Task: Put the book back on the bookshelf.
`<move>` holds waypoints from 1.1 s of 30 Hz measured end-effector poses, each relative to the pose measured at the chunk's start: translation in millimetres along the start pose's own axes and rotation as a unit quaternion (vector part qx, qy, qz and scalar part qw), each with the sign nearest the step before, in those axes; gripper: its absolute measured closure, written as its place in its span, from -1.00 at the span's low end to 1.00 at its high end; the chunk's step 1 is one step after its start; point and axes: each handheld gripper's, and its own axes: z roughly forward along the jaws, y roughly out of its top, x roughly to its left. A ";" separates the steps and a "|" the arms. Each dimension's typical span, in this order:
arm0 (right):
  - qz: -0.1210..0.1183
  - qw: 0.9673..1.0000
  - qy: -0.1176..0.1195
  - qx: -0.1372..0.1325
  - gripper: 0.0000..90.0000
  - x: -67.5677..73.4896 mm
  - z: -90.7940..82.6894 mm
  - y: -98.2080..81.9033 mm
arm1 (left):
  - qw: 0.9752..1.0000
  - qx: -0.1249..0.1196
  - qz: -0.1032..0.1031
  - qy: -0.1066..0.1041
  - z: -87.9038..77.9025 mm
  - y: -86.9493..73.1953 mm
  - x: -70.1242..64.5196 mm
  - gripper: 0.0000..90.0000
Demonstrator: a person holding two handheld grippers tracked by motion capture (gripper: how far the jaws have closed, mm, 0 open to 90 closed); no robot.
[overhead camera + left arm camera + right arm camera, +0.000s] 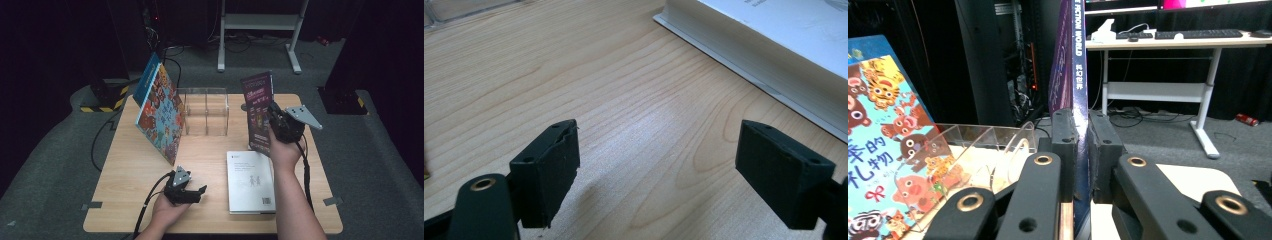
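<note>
Purple book [258, 112] stands upright above the table [125, 170], pinched at its spine by the right gripper [1080, 150], near the clear rack [206, 111], possibly slipping sideways; left gripper [656, 170] rests open.

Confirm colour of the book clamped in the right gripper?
Dark purple cover with pink and white print: the book in the right gripper. Best in the high view.
</note>
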 end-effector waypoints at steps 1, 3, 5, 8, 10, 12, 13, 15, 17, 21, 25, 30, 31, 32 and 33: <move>0.003 1.000 0.001 0.004 0.88 0.2 0.8 -1.1 | 1.000 0.000 -0.001 0.000 0.1 0.0 0.1 -0.59; 0.003 1.000 0.002 0.001 0.88 1.5 1.1 -3.6 | 1.000 -0.001 -0.004 -0.001 0.3 0.0 0.0 -0.59; 0.001 1.000 0.001 -0.003 0.88 3.4 0.1 -5.2 | 1.000 -0.001 -0.004 -0.001 0.3 0.0 0.0 -0.59; 0.000 1.000 0.001 -0.008 0.88 5.8 -3.6 -7.5 | 1.000 0.000 -0.001 -0.001 0.3 -0.1 -0.2 -0.59; -0.001 1.000 -0.001 -0.012 0.87 5.9 -7.5 -9.3 | 1.000 0.001 0.001 0.001 0.4 0.2 0.6 -0.59; 0.003 1.000 -0.001 -0.014 0.87 4.6 -11.7 -10.9 | 1.000 0.001 0.000 0.001 0.5 0.2 0.6 -0.58; 0.005 1.000 0.000 -0.014 0.87 3.9 -13.5 -11.4 | 1.000 0.001 0.001 0.001 0.6 0.1 0.5 -0.58; 0.010 1.000 0.002 -0.016 0.87 2.4 -18.2 -12.9 | 1.000 0.002 0.001 -0.001 0.7 0.1 0.2 -0.58; 0.013 1.000 0.006 -0.019 0.87 2.0 -24.0 -14.8 | 1.000 0.003 0.001 -0.001 0.9 0.1 0.0 -0.56; 0.010 1.000 0.009 -0.022 0.87 2.9 -35.5 -18.9 | 1.000 0.005 0.002 0.000 1.1 0.3 -0.3 -0.56; 0.006 1.000 0.013 -0.024 0.87 3.6 -47.5 -23.5 | 1.000 0.005 0.001 0.000 1.4 0.3 -0.8 -0.56; 0.002 1.000 0.015 -0.027 0.87 4.0 -64.5 -31.5 | 1.000 0.006 0.002 0.001 1.9 0.4 -1.0 -0.56; 0.000 1.000 0.016 -0.027 0.87 4.3 -67.0 -32.6 | 1.000 0.006 0.002 0.001 2.1 0.5 -1.0 -0.56; -0.003 0.999 0.017 -0.026 0.87 4.6 -71.1 -34.6 | 1.000 0.007 0.004 0.000 2.2 0.6 -0.6 -0.56; -0.003 0.999 0.019 -0.026 0.87 4.7 -74.4 -36.3 | 1.000 0.009 0.005 -0.001 2.3 0.7 -0.4 -0.55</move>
